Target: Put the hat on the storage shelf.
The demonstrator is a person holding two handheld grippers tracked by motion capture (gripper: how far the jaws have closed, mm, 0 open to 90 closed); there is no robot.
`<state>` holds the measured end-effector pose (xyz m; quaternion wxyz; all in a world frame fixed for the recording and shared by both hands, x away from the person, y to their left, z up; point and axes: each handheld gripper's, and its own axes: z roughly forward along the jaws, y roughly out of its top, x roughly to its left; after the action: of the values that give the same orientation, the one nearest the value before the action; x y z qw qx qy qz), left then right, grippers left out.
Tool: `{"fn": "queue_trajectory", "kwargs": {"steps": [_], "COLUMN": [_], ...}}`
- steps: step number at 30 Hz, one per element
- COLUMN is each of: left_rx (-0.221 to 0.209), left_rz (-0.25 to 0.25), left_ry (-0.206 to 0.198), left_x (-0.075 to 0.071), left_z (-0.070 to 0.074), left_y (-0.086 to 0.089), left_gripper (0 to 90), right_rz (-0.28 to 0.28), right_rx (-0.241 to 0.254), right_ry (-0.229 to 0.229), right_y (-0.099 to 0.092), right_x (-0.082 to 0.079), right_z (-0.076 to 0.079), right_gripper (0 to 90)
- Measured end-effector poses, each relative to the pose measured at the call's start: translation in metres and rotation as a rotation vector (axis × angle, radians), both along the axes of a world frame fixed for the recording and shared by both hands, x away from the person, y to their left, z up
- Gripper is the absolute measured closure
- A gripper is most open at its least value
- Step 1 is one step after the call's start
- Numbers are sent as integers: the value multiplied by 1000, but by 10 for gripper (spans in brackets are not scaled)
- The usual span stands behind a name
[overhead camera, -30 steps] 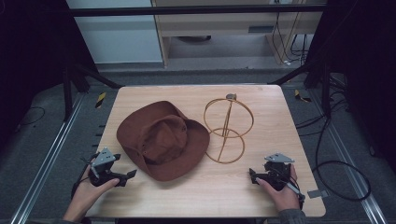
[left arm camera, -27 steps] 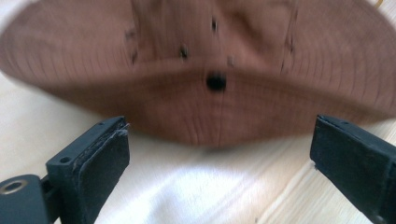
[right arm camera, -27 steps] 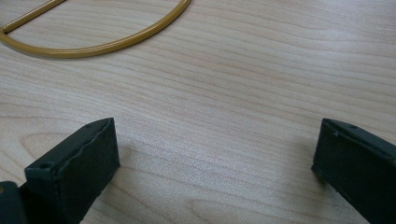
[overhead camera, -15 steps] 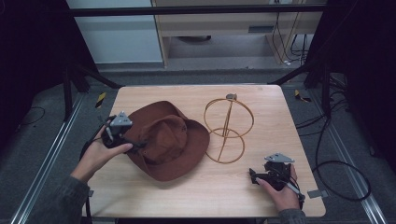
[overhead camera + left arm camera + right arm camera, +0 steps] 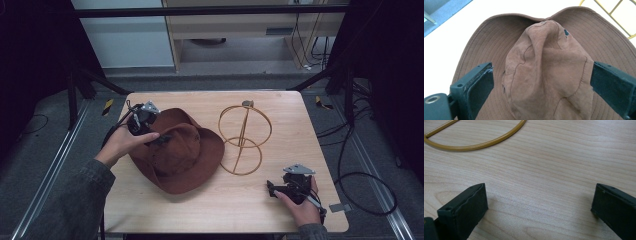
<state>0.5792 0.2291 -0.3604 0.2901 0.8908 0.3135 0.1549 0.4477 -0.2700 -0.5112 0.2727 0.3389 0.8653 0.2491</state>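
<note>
A brown suede hat [image 5: 180, 150] lies crown up on the wooden table [image 5: 210, 205], left of centre. My left gripper [image 5: 159, 140] hovers over its crown, open. In the left gripper view the creased crown [image 5: 546, 70] sits between the two wide-spread jaws, and I cannot tell if they touch it. A gold wire stand [image 5: 243, 140] with two rings rises just right of the hat. My right gripper [image 5: 272, 189] rests low on the table near the front right, open and holding nothing. The stand's base ring [image 5: 476, 143] curves ahead of it in the right gripper view.
The table's front edge runs just below the right hand. Cables [image 5: 360, 175] trail on the floor to the right. Dark frame posts [image 5: 75, 95] stand at the left and right, and a cabinet [image 5: 240, 30] is behind the table.
My left gripper rose from the table's front left, travelled up and right, and now sits over the hat's crown. The right gripper has stayed put.
</note>
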Motion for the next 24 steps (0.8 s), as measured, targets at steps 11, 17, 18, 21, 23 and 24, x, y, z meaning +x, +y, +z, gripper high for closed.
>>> {"fn": "queue_trajectory", "kwargs": {"steps": [11,17,18,21,23,24], "left_rx": [57,76,75,89,107,119], "left_rz": [-3,-7,-9,-21,-26,-32], "left_ry": [34,46,54,72,78,81], "left_x": [14,19,20,22,24,25], "left_z": [0,-7,-10,-17,-21,-22], "left_y": [-10,-18,-19,-22,-24,-25], "left_gripper": [48,57,68,108,144,168], "right_rz": [0,0,0,0,1,0], "right_rx": [1,0,0,0,1,0], "right_ry": [0,0,0,0,0,0], "right_y": [0,0,0,0,0,0], "right_x": [0,0,0,0,0,0], "right_z": [0,0,0,0,0,0], "right_gripper": [5,4,5,5,5,4]}}
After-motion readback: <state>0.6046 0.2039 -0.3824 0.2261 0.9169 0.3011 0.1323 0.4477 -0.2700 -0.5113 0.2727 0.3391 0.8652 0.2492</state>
